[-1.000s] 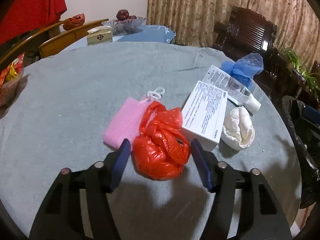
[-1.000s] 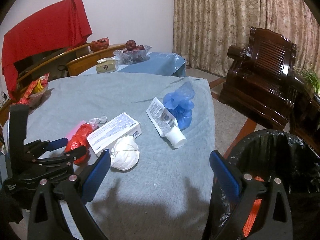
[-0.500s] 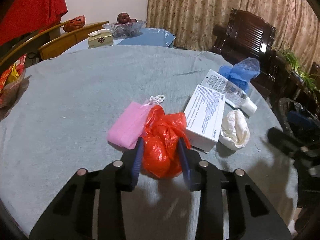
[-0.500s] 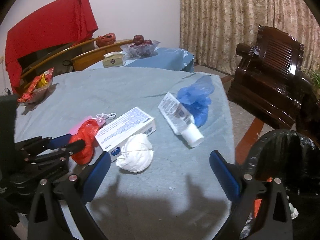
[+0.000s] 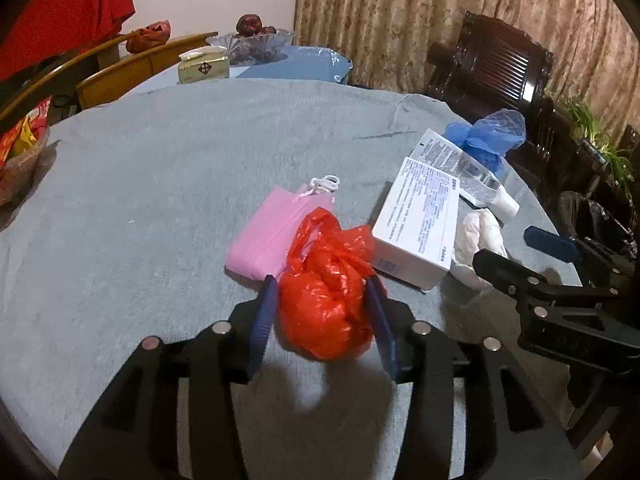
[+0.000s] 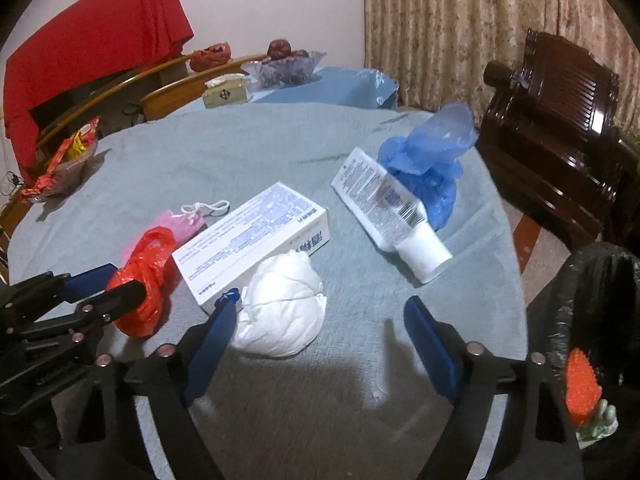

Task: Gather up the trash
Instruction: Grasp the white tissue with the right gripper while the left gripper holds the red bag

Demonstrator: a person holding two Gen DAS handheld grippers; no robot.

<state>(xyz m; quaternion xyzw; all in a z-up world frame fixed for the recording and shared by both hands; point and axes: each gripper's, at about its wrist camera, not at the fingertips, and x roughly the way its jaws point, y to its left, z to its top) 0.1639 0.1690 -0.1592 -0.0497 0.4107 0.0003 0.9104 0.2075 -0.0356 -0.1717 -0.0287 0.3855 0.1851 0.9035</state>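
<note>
Left hand-held gripper [image 5: 324, 312]: now pinching red bag [image 5: 326, 292], jaws easing wider. Right hand-held gripper [image 6: 320, 328]: lowered near bench [image 6: 240, 152] edge, narrowing around white wad [image 6: 280, 304], untouched.

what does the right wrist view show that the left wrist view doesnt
Only the right wrist view: an orange scrubber at the black bin bag, and the open right tongs, now closing, beside the white wad.
Only the left wrist view: a potted plant, and both pads of the left tongs against the red bag.
Both: white box, tube, blue bag, pink mask.
</note>
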